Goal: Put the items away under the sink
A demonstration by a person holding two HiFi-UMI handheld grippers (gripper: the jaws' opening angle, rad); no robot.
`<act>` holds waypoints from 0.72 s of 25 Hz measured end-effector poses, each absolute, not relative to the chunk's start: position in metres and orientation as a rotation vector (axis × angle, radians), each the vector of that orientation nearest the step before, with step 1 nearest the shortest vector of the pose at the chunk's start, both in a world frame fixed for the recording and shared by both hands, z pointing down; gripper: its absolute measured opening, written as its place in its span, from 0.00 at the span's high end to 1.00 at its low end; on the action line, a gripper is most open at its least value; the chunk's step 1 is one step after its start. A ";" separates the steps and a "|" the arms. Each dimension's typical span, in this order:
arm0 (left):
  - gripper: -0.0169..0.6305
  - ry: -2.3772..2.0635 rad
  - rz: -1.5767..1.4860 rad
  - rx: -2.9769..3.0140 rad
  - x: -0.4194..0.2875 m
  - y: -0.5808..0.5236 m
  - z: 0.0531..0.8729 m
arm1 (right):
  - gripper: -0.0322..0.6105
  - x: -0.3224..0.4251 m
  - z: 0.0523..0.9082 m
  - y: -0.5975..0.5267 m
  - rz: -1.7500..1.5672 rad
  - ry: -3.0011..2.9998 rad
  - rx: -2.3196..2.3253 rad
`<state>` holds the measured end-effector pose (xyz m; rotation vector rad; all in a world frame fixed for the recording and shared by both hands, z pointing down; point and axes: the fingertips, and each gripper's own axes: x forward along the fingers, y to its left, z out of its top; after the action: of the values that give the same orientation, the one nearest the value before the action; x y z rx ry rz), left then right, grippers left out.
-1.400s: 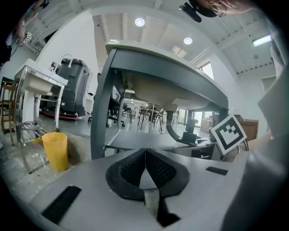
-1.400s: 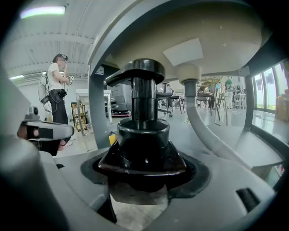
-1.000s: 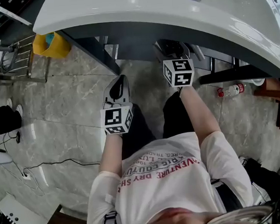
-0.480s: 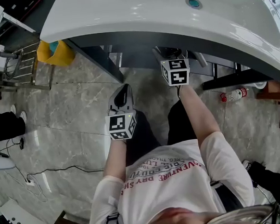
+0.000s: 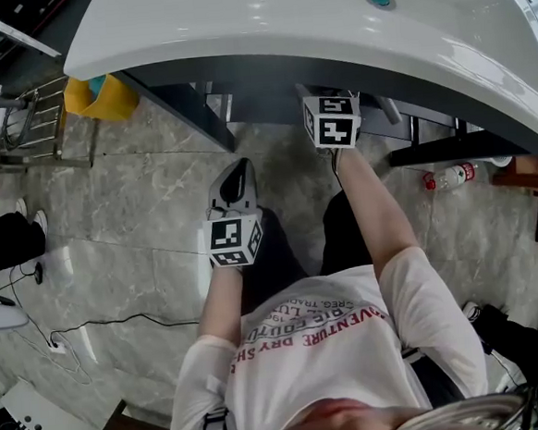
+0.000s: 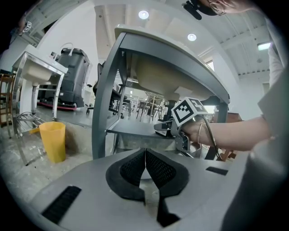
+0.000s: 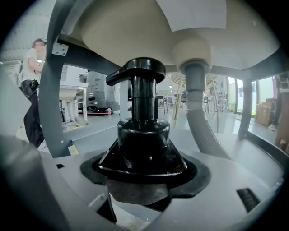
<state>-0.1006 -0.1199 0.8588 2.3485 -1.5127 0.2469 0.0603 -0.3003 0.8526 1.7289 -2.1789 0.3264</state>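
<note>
head view from above: a person in a white printed t-shirt sits facing a white sink that fills the top of the frame, with a gripper in each hand

the right gripper reaches in under the basin, just above centre of the head view. its own view shows its jaws clamped on the base of a black pump bottle, which stands upright in the middle of the frame with its pump head close under the pale underside of the basin. a grey ribbed drain hose runs down just right of the bottle, apart from it

the left gripper hangs back at centre left of the head view, over the grey marble floor. its 2 black pads are pressed together with nothing between them

in the left gripper view, a grey shelf sits inside the sink's metal frame at mid frame, and the right gripper is at that shelf's level. whether the bottle's base touches the shelf cannot be told

progress, as a judgement: the bottle is under the sink but not yet released, so this item is nearly stowed. setting it down and letting go remain. a small clear bottle with a red cap lies on the floor at the right of the head view, and a yellow bin stands at upper left; whether either is meant to be put away is unclear
</note>
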 end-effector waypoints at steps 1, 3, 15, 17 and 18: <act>0.94 -1.512 0.249 2.351 -0.101 -0.120 0.859 | 0.37 0.063 0.853 -0.302 0.333 -2.151 1.766; 0.94 -1.514 0.251 2.356 -0.102 -0.120 0.858 | 0.37 0.066 0.853 -0.304 0.339 -2.114 1.820; 0.94 -1.501 0.252 2.350 -0.106 -0.121 0.861 | 0.37 0.075 0.851 -0.309 0.300 -1.979 1.984; 0.94 -1.499 0.254 2.357 -0.105 -0.121 0.861 | 0.37 0.073 0.851 -0.307 0.284 -1.986 1.976; 0.94 -1.499 0.255 2.361 -0.104 -0.121 0.860 | 0.37 0.072 0.851 -0.307 0.283 -2.005 1.967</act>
<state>-0.1041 -0.1208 0.8597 2.3608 -1.4986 0.2550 0.0718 -0.3065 0.8506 1.9668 -2.0048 0.2832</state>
